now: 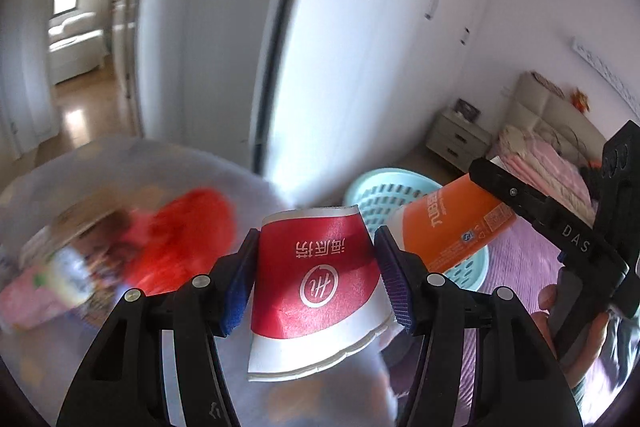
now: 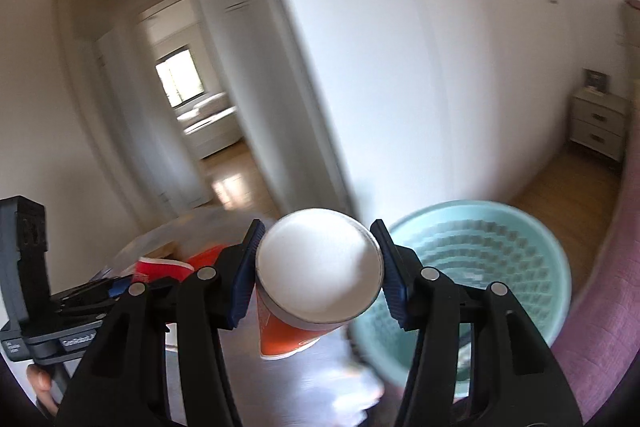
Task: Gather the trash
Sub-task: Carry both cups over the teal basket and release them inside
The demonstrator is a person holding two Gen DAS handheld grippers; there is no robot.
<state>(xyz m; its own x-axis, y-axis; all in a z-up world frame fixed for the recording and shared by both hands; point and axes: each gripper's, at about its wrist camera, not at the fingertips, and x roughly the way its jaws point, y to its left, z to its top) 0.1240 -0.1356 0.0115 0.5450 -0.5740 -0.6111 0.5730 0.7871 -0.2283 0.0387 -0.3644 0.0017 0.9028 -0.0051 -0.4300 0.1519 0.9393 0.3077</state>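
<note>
Between grippers, two cups (image 1: 316, 275) (one each)

Two close gripper-mounted views, shared basket (image 1: 400, 195)

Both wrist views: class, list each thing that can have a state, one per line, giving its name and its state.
Red paper cup: upside down, squashed, gripped in the left claw.
Orange cup: gripped in the right claw, white base toward that camera.
Teal basket: upright, looks empty.
Clear trash bag: open, already holding rubbish.
Doorway: open.
</note>
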